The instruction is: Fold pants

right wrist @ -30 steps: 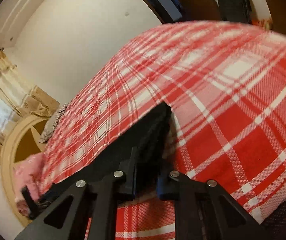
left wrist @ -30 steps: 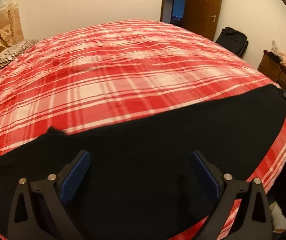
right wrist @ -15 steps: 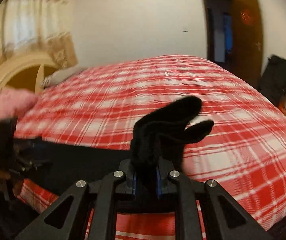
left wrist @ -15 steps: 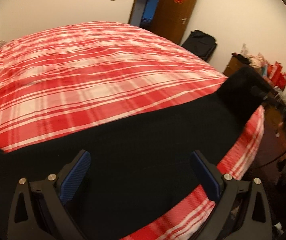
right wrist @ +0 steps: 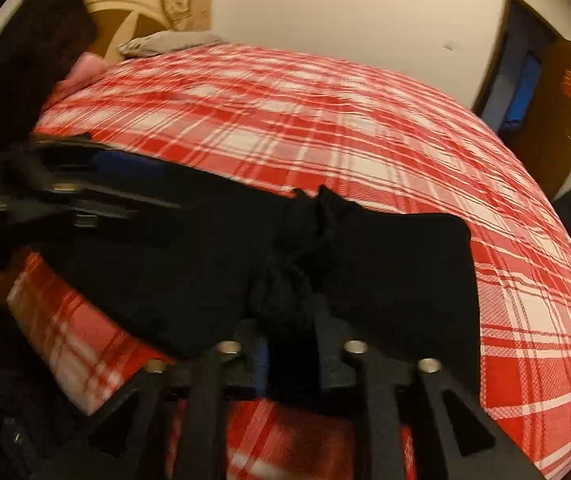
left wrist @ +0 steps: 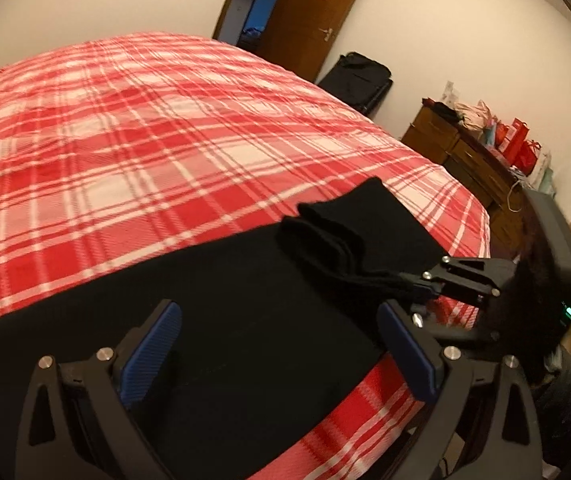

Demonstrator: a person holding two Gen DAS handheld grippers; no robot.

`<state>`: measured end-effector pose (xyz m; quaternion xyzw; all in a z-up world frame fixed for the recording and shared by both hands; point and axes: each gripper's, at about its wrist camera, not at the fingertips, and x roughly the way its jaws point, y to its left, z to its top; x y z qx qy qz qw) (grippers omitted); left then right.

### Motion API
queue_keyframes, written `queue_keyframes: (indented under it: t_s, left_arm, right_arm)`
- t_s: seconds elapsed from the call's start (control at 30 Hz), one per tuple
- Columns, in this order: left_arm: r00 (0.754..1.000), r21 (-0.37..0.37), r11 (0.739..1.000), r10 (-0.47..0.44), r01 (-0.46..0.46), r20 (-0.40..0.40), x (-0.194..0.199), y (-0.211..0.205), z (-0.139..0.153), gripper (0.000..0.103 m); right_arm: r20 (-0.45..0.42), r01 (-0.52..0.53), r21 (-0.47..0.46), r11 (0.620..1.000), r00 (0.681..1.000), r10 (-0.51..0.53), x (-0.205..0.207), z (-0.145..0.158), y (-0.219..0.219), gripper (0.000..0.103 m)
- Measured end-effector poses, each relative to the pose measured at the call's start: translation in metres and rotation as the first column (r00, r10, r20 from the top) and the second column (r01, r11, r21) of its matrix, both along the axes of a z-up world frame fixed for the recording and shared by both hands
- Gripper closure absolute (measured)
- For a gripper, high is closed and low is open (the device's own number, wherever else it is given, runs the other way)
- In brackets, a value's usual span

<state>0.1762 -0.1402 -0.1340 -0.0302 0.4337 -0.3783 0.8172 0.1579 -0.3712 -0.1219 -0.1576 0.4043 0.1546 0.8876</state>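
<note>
Red-and-white plaid bedspread covers the bed; behind it a brown door, a dark bag against the white wall, then a wooden dresser at far right. Black pants lie along the near bed edge, long axis running left to right, right end doubled back leftward. Left gripper hangs over them, jaws spread wide, holding nothing. Right gripper is clamped on the bunched pants end.
</note>
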Motion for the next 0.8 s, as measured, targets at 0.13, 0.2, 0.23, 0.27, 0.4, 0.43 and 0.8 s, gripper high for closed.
queue_keyframes:
  t_s: [0.13,0.2,0.23,0.27,0.4,0.43,0.8]
  left_arm:
    - [0.999,-0.004,0.999,-0.032,0.032,-0.033,0.001,-0.018,-0.004,0.013]
    - [0.999,0.004,0.999,-0.042,0.042,-0.030,0.002,-0.025,-0.004,0.013]
    - [0.998,0.007,0.999,-0.049,0.050,-0.034,0.003,-0.029,-0.005,0.013]
    - [0.998,0.013,0.998,-0.054,0.055,-0.040,0.003,-0.034,-0.006,0.015]
    - [0.997,0.031,0.997,-0.072,0.073,-0.042,0.004,-0.051,-0.002,0.019]
    - [0.996,0.036,0.996,-0.078,0.079,-0.042,0.005,-0.055,-0.002,0.019]
    - [0.994,0.100,0.988,-0.114,0.114,-0.007,0.006,-0.074,-0.007,0.088]
  right_arm:
    - [-0.001,-0.049,0.058,0.997,0.999,0.049,-0.018,0.013,-0.015,0.066]
    - [0.036,-0.053,0.075,0.996,0.998,0.050,-0.027,0.019,-0.030,0.066]
    - [0.051,-0.041,0.080,0.996,0.998,0.037,-0.028,0.022,-0.035,0.066]
    - [0.060,-0.031,0.090,0.995,0.998,0.026,-0.028,0.024,-0.040,0.066]
    - [0.088,-0.010,0.167,0.986,0.996,-0.005,-0.025,0.033,-0.062,0.066]
    - [0.097,0.003,0.181,0.983,0.995,-0.021,-0.023,0.034,-0.067,0.066]
    - [0.113,0.086,0.305,0.949,0.986,-0.126,-0.020,0.037,-0.088,0.063]
